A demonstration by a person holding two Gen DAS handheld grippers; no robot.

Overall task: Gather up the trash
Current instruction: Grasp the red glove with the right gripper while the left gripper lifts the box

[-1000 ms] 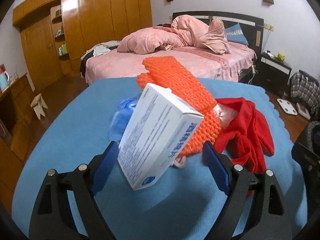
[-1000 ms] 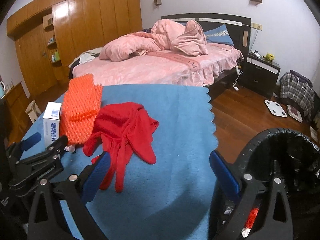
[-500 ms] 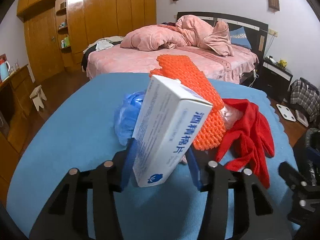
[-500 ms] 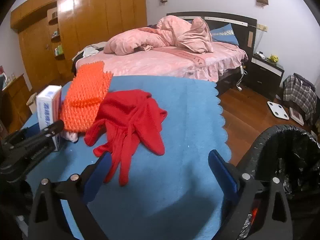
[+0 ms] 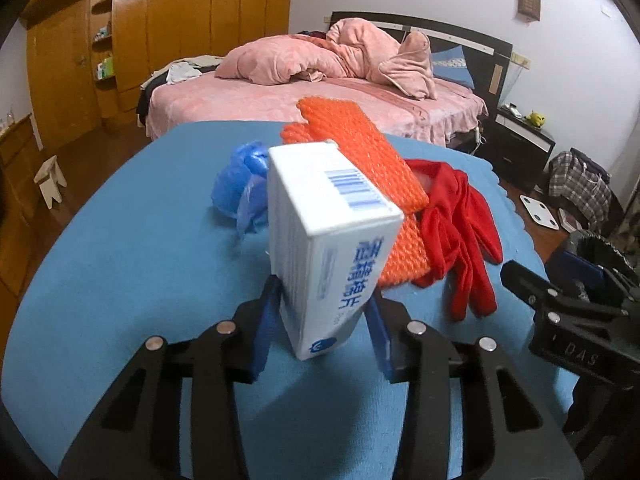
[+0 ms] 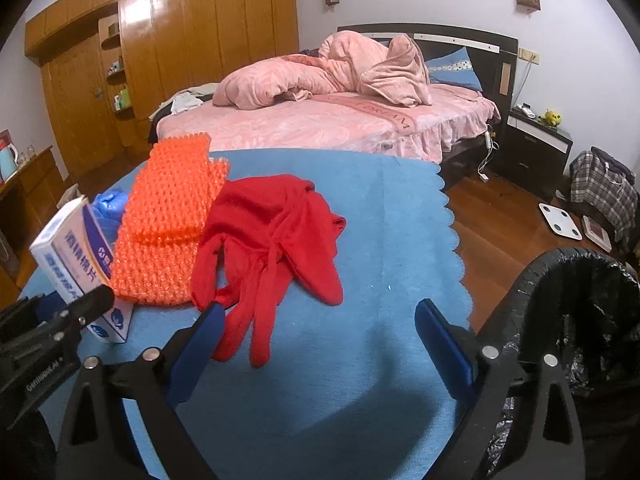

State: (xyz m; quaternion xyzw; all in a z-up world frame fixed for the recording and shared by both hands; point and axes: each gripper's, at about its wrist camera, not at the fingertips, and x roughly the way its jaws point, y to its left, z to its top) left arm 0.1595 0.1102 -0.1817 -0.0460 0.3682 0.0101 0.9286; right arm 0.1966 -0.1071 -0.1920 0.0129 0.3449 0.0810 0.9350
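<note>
My left gripper (image 5: 324, 320) is shut on a white box with blue print (image 5: 328, 240), held tilted just above the blue table cloth (image 5: 140, 260). The box also shows in the right wrist view (image 6: 76, 256) at the far left. Behind it lie a crumpled blue bag (image 5: 240, 184), an orange foam net sheet (image 5: 360, 160) and red gloves (image 5: 460, 232). My right gripper (image 6: 316, 344) is open and empty, low over the cloth just in front of the red gloves (image 6: 272, 240). A black-lined trash bin (image 6: 580, 320) stands at the table's right edge.
A bed with pink bedding (image 6: 328, 104) stands behind the table. Wooden wardrobes (image 6: 168, 48) line the left wall. A nightstand (image 6: 536, 148), a scale (image 6: 560, 220) and a plaid bag (image 6: 604, 188) are on the floor at right. A small stool (image 5: 50, 180) stands at left.
My left gripper closed on the white box and lifted it, turning it more upright. My right gripper stayed open and shifted slightly towards the red gloves.
</note>
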